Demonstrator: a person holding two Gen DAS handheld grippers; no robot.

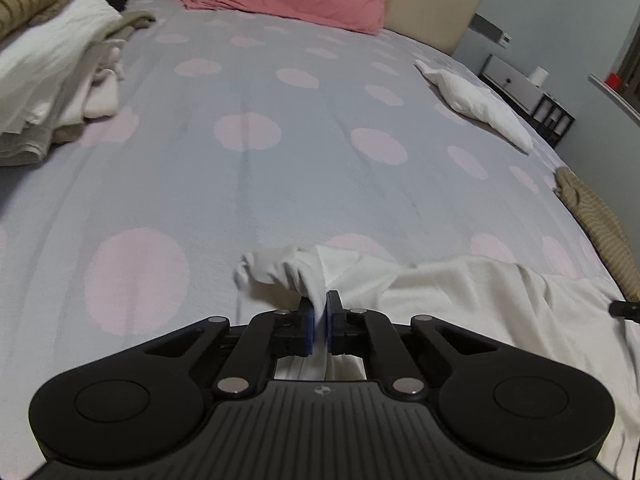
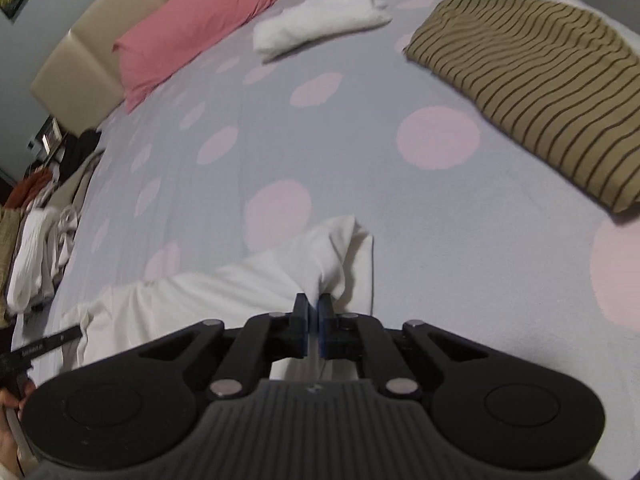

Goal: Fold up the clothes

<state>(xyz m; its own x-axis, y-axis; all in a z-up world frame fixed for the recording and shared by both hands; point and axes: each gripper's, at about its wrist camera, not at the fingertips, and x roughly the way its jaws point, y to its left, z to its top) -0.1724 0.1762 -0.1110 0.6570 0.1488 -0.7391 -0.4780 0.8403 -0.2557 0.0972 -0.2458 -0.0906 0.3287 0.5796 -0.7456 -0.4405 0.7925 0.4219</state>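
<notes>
Shirt (image 1: 460,292), white, lies across the near edge of the dotted bed (image 1: 280,184). Left tool (image 1: 319,312) pinches one bunched corner; right tool (image 2: 313,316) pinches another. Striped garment (image 2: 532,80) lies folded well apart.

right gripper (image 2: 314,312) pinching white garment (image 2: 224,292) (bunched corner), polka-dot bedspread (image 2: 360,184)

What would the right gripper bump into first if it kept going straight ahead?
Right gripper, shut on the white garment, would probably skim bare polka-dot bedspread first, then maybe the folded white towel; depth is unclear.
</notes>
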